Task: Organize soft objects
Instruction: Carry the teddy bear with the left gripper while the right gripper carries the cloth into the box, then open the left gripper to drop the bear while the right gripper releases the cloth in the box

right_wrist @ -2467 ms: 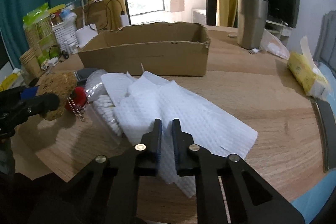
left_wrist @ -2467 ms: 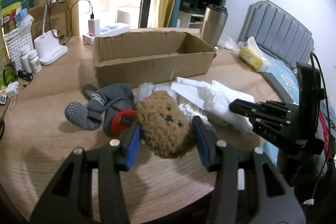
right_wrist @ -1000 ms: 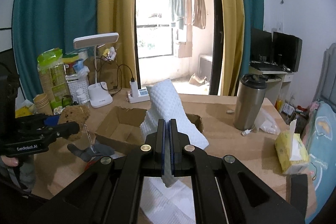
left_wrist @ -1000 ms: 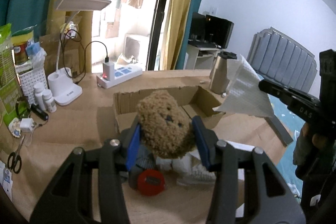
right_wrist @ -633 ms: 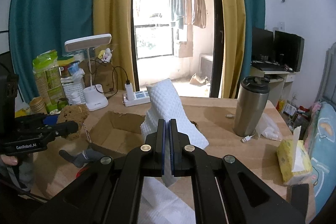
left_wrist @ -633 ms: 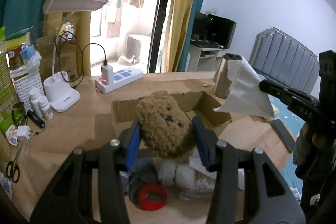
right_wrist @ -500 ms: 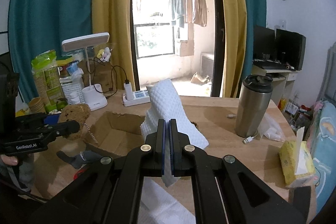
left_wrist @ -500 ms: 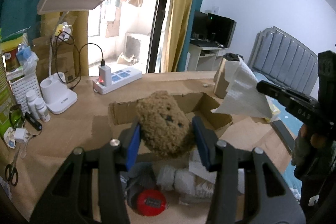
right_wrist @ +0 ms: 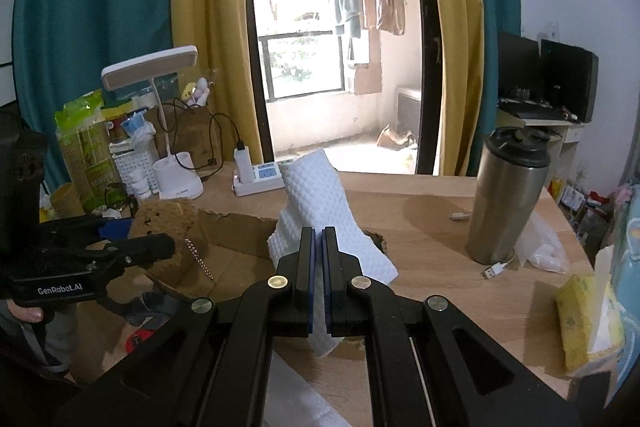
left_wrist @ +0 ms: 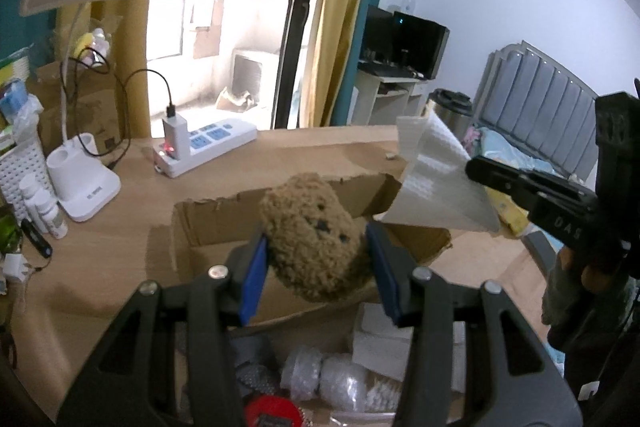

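Left gripper (left_wrist: 316, 259) clamps brown fuzzy plush bear (left_wrist: 316, 239), held above near edge of open brown cardboard box (left_wrist: 208, 227) on wooden table (left_wrist: 120, 227). Right gripper (right_wrist: 319, 247) pinched tight on white dimpled paper towel (right_wrist: 316, 195), raised over box's right end.

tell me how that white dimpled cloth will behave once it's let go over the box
Probably floppy: the white cloth creases and droops where the right hand-held gripper pinches it. It looks light, since a thin pinch carries the whole sheet. It will likely crumple rather than lie flat in the cardboard box.
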